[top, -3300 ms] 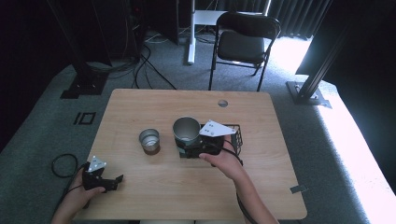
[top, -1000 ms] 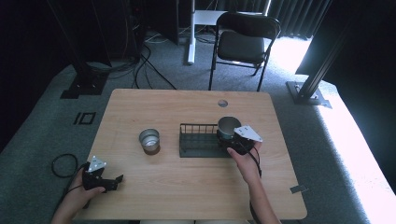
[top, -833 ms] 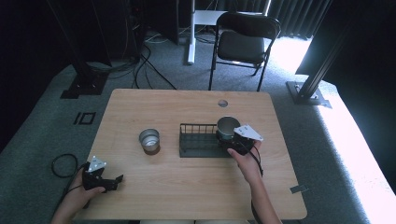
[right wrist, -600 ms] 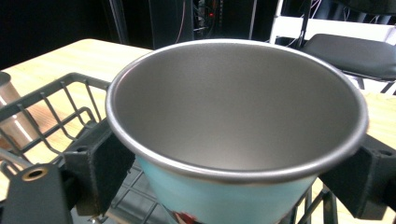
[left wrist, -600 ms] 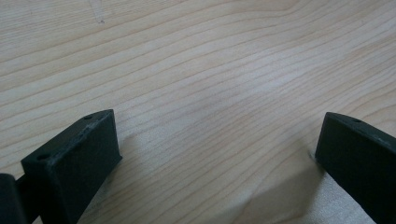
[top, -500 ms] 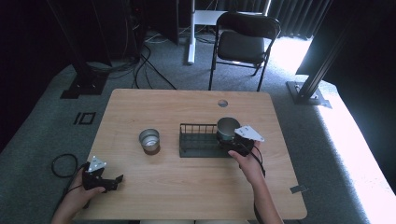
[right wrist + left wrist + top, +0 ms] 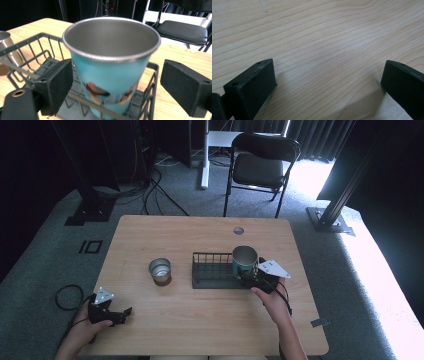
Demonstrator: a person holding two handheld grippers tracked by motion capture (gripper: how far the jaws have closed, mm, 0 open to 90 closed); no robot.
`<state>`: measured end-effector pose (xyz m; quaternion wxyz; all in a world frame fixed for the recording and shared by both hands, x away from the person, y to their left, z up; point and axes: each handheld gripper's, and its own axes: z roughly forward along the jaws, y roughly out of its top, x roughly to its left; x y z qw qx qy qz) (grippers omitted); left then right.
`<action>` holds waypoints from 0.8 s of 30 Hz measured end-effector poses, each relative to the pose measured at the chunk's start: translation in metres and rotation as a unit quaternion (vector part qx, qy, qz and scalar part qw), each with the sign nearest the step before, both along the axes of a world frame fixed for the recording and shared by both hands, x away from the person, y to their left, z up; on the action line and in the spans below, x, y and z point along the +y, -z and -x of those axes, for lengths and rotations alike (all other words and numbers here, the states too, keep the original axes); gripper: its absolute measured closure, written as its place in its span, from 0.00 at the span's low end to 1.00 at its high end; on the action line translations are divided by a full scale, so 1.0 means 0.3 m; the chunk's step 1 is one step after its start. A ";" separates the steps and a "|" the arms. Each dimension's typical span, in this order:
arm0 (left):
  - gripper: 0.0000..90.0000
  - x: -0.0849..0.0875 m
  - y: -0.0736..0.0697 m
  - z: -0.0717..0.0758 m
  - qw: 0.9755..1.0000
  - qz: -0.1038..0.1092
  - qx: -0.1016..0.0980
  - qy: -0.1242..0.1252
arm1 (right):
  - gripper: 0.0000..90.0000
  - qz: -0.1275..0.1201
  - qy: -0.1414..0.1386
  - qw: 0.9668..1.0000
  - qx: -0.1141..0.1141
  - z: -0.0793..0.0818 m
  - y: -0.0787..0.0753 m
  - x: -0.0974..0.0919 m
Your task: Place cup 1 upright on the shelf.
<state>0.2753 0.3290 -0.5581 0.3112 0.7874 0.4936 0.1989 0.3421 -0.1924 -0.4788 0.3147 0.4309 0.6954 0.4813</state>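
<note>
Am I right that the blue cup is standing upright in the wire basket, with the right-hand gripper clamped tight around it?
Not quite. The blue cup does stand upright in the wire basket, but the right gripper is not clamped on it: the right gripper view shows its jaws spread, with a gap on each side of the cup.

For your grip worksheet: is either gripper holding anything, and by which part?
Nothing is held. The right gripper is open, jaws apart from the cup standing in the rack. The left gripper is open over bare table.
</note>
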 end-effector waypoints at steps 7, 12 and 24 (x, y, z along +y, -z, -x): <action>0.00 0.000 0.000 0.000 1.000 0.000 0.000 0.000 | 0.12 -0.001 -0.001 1.000 0.002 0.037 0.020 -0.034; 0.00 0.000 0.000 0.000 1.000 0.000 0.000 0.000 | 0.12 -0.001 0.000 1.000 0.006 0.059 0.037 -0.060; 0.00 0.000 0.000 0.000 1.000 -0.001 0.000 0.000 | 0.12 -0.002 0.007 1.000 0.025 0.095 0.110 -0.119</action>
